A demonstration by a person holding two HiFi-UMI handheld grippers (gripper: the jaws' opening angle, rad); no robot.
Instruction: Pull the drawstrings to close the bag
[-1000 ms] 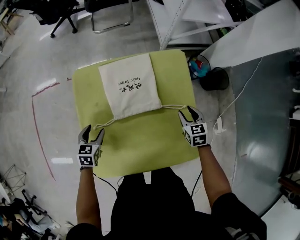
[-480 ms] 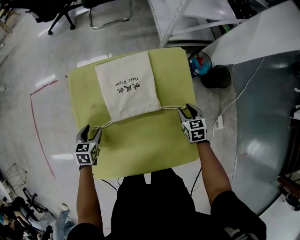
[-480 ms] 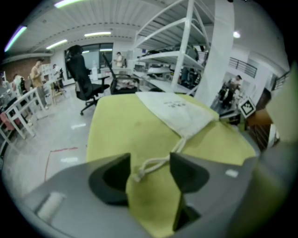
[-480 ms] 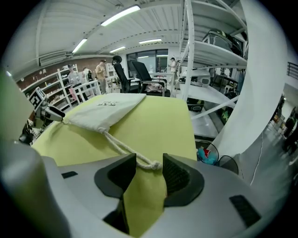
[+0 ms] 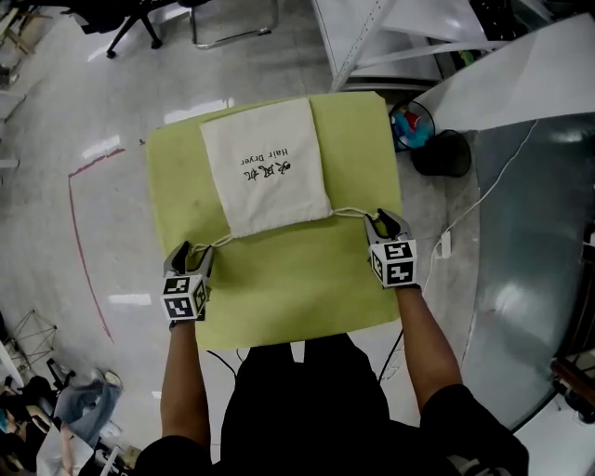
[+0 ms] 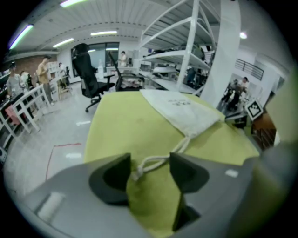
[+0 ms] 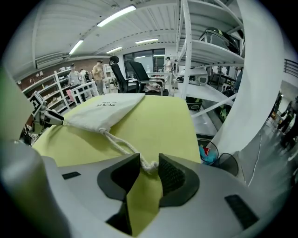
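Observation:
A cream drawstring bag [image 5: 268,167] lies flat on the yellow-green table [image 5: 279,288], mouth toward me. Its left cord [image 5: 216,242] runs to my left gripper [image 5: 191,253]. In the left gripper view the knotted cord end [image 6: 139,169] lies between the widely spread jaws of that gripper [image 6: 148,167], untouched on one side. The right cord [image 5: 349,212] leads to my right gripper [image 5: 383,219]. Its jaws are closing, and the cord's knot [image 7: 149,163] sits in the narrow gap of the gripper [image 7: 150,168], nearly filling it.
The table's right edge runs just beside the right gripper. Beyond it on the floor stand a black bin [image 5: 444,153] and a white shelf frame [image 5: 372,37]. An office chair [image 5: 139,14] is at the far left.
The right jaws have narrowed around the cord's knot. Both grippers stay at the cord ends. The view has shifted slightly.

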